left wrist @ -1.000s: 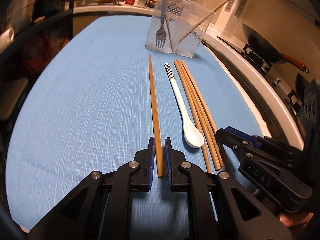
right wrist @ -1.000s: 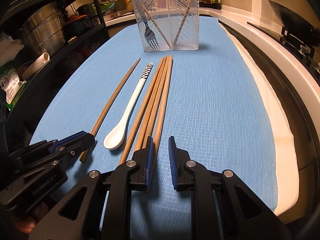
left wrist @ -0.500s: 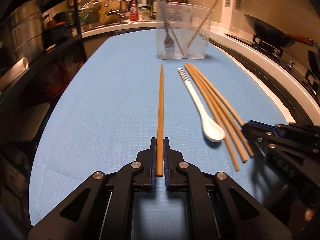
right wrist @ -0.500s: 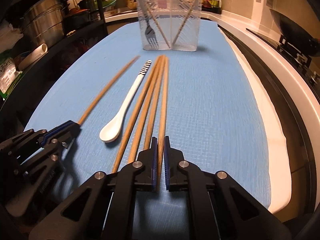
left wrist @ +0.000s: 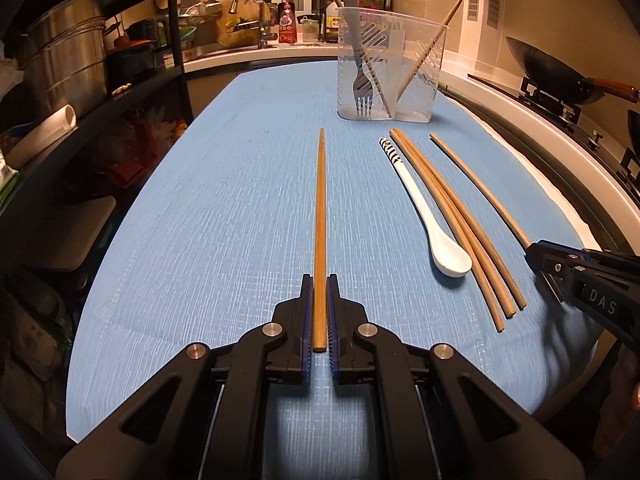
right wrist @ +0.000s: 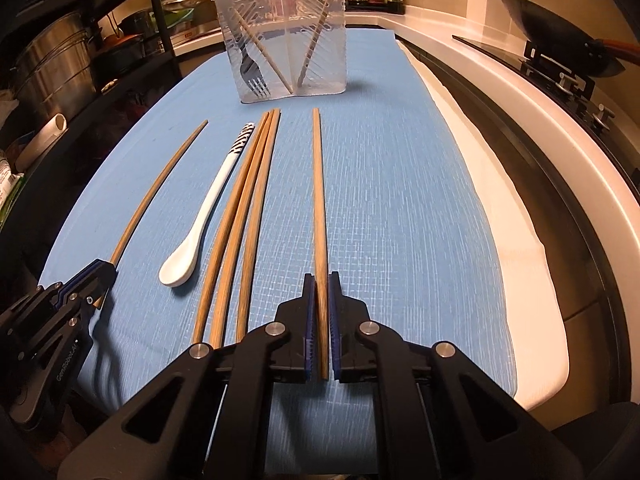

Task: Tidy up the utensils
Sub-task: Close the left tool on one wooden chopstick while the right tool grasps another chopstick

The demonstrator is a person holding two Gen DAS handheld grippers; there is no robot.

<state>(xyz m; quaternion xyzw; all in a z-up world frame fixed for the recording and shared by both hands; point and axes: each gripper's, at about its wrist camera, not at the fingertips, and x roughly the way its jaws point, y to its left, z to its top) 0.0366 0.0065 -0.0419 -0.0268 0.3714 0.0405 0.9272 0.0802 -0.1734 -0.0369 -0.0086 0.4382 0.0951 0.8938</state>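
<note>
- The left gripper [left wrist: 319, 312] has its fingers closed on one chopstick [left wrist: 319, 236]; this stick points straight away toward the far end, and its near end lies between the blue pads.
- The right gripper [right wrist: 321, 328] has its fingers closed on a second chopstick [right wrist: 319, 216], held the same way.
- Only the left view shows the DAS letters on the right gripper [left wrist: 548, 260], which is at the near right; only the right view shows the left gripper [right wrist: 94, 280] at the near left, with its stick curved by the lens.
- The pans [left wrist: 560, 72] on the right side show best in the left view.
- Three loose chopsticks [right wrist: 244, 216] lie close together on the blue cloth [right wrist: 400, 200], between the two held sticks.
- One white spoon [right wrist: 200, 224], smooth, with a striped black-and-white handle end, lies just left of the three sticks, its bowl at the near end.
- The cloth has a fine woven grid and covers the surface.
- At the far end stands one clear plastic holder [left wrist: 388, 76] with slotted walls and a divider.
- In it I count one grey fork [left wrist: 362, 80], tines down, and two leaning chopsticks, one on each side of the divider.
- All chopsticks are thin, round, brown wood: seven in all.
</note>
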